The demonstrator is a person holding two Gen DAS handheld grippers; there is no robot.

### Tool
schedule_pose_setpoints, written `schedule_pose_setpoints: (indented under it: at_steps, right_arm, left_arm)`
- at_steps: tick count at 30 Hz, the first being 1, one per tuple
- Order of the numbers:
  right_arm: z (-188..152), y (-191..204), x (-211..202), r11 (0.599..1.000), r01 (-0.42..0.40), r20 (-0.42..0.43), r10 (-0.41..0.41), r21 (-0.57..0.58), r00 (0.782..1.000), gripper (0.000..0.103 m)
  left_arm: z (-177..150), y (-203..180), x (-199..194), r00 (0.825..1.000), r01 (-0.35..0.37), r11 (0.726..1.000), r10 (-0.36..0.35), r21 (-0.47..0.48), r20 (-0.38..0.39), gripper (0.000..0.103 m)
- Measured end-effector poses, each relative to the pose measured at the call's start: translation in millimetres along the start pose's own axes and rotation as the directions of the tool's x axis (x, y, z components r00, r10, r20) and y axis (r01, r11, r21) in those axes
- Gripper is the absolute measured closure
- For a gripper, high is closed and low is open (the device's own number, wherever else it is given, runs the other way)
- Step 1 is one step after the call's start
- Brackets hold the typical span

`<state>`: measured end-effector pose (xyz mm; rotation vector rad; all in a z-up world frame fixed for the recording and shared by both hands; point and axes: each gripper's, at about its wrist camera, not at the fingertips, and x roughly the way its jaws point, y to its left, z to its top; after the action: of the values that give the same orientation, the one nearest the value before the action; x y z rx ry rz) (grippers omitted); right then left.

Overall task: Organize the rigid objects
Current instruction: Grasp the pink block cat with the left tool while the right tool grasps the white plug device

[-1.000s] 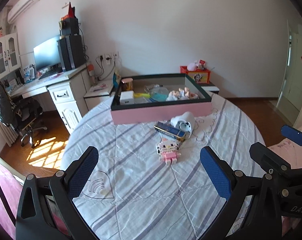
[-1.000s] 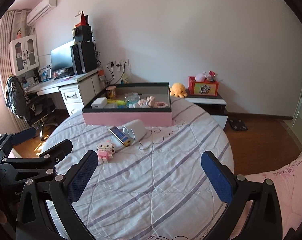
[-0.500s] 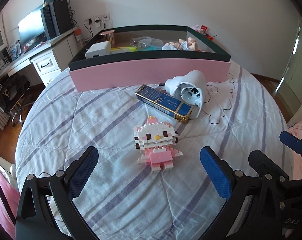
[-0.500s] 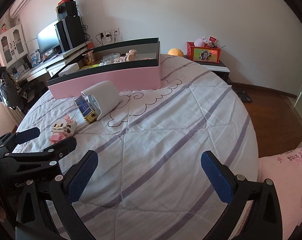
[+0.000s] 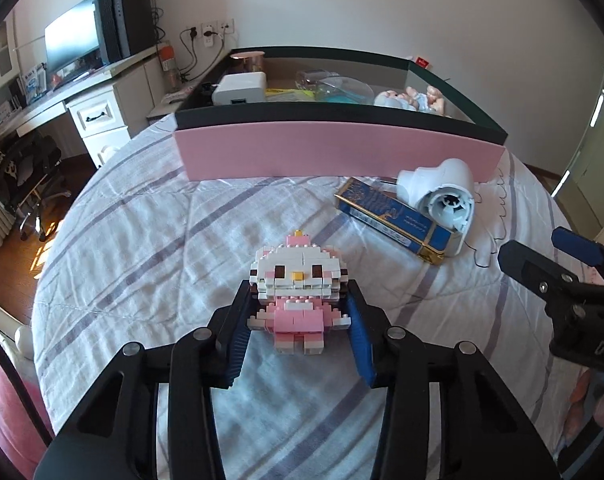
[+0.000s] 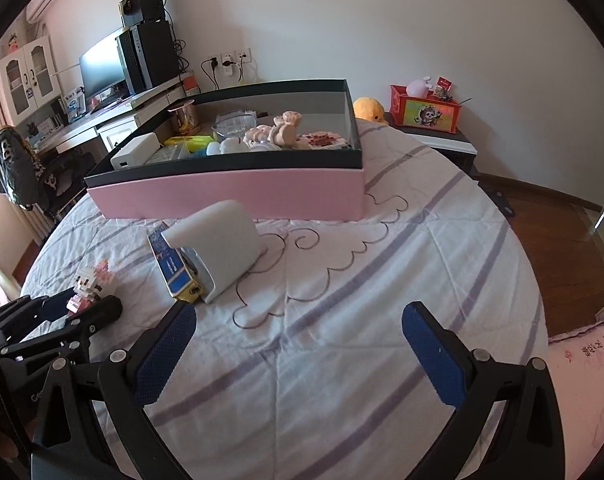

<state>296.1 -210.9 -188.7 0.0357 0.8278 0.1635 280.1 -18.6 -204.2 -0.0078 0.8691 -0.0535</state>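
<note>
1. left gripper (image 5: 299, 312) has its jaws narrowed around the brick-built cat figure (image 5: 297, 288); the blue pads sit against the figure's sides at shoulder level, so it reads as gripped. the jaws have just been closing, with the figure between them.
2. the figure lies on the striped bedspread (image 5: 141, 240), not yet lifted as far as can be told, in front of the pink box (image 5: 334, 148) and well apart from it.
3. right gripper (image 6: 297, 332) stands wide apart, nothing between its pads, hovering over bare bedspread near the blue carton (image 6: 173, 268) and the white device (image 6: 221, 248) leaning on it.
4. doing the step well: the figure is loose bricks, so a light squeeze across the widest solid part looks safest; lift straight up before travelling, clear the box's dark rim, set it down in a free patch inside among the items already there.
5. likely risk: the head or arms snapping off if the pads bite on protruding bricks.
6. versus a second ago: the left gripper was wide open and far back, with the figure small in the distance; now it is right over the figure and closed in. the right gripper is also nearer the bed and lower, and was just as wide then.
</note>
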Motion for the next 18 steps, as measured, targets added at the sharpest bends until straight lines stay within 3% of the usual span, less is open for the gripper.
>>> schedule_pose_setpoints:
  at_steps: [6, 11, 14, 16, 18]
  right_arm:
    - [21.7, 21.9, 22.8, 0.997, 0.019, -0.003, -0.02, -0.073, 1.0, 0.0]
    - [32.9, 23.3, 51.8, 0.992, -0.094, -0.067, 0.088, -0.08, 0.994, 0.001]
    - [37.4, 21.4, 60.9, 0.98, -0.192, -0.089, 0.188, -0.044, 0.978, 0.014]
    - [38.6, 23.1, 62.1, 0.967, -0.25, -0.089, 0.246, -0.041, 0.965, 0.033]
    - [35.9, 26.2, 61.1, 0.973, -0.221, -0.095, 0.215, -0.064, 0.972, 0.043]
  left_arm:
    - [5.4, 31.2, 1.5, 0.998, -0.066, 0.998, 0.066, -0.021, 0.016, 0.059]
    - [7.3, 42.5, 8.2, 1.0, -0.029, 0.999, 0.029, -0.045, -0.002, 0.059]
    - [6.8, 40.7, 10.8, 1.0, -0.018, 0.999, 0.018, -0.035, -0.006, 0.059]
    - [8.5, 39.9, 12.5, 1.0, -0.011, 0.999, 0.011, -0.03, -0.008, 0.059]
    - [7.8, 39.7, 12.2, 1.0, -0.007, 1.0, 0.007, -0.026, -0.008, 0.059]
